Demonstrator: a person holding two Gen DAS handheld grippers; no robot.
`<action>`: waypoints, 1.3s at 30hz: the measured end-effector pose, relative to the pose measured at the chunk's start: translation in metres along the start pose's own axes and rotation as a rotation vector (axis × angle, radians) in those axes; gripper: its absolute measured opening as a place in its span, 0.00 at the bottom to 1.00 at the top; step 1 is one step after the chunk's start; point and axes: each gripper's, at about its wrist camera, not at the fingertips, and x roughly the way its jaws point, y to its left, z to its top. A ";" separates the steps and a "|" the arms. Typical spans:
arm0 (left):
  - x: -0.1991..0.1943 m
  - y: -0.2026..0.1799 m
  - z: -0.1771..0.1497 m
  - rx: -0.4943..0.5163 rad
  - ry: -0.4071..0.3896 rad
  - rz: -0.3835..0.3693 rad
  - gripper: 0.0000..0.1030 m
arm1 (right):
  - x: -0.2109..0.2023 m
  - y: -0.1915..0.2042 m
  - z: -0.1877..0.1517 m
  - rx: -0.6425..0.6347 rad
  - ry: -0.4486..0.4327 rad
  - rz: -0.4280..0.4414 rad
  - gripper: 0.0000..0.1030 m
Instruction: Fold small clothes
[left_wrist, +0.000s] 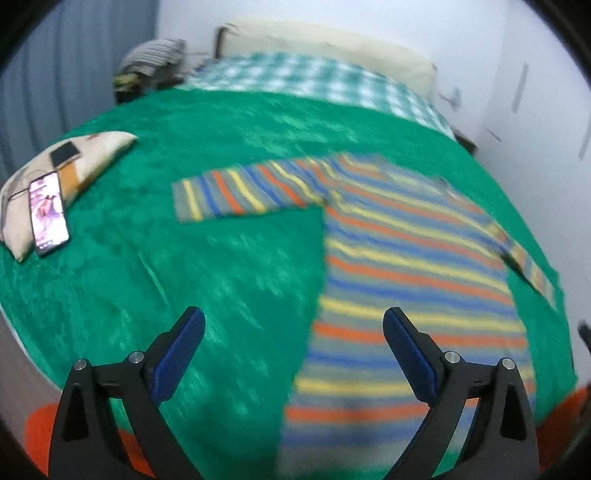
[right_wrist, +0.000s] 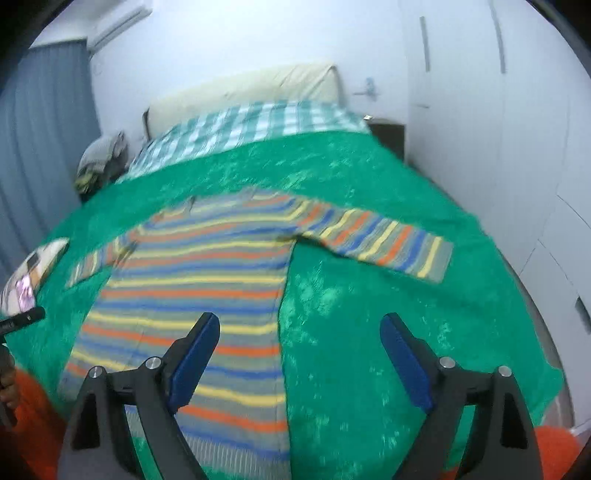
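Green bedspread (left_wrist: 221, 122) under flat striped sweater (left_wrist: 406, 258), sleeves outspread.

Striped sweater (right_wrist: 207, 280) flat on green blanket (right_wrist: 351, 314)

Left gripper (left_wrist: 293, 325) fingers spread wide, right gripper (right_wrist: 299, 330) likewise

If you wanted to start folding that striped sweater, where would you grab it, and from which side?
Probably by the two sleeve cuffs. The sweater lies flat on the green blanket with both sleeves spread out sideways, so the cuffs are free edges. Each open gripper, left and right, could come in from its own outer side, pinch a cuff and carry it across the body.
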 end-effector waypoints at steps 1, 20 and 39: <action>0.006 0.004 0.000 -0.005 -0.006 0.025 0.95 | 0.007 0.004 0.002 -0.004 0.002 -0.002 0.85; 0.067 0.028 -0.050 -0.031 0.270 0.103 0.99 | 0.024 -0.002 -0.020 -0.016 0.068 -0.032 0.85; 0.067 0.027 -0.053 -0.005 0.276 0.104 1.00 | 0.031 -0.002 -0.026 0.034 0.112 0.014 0.85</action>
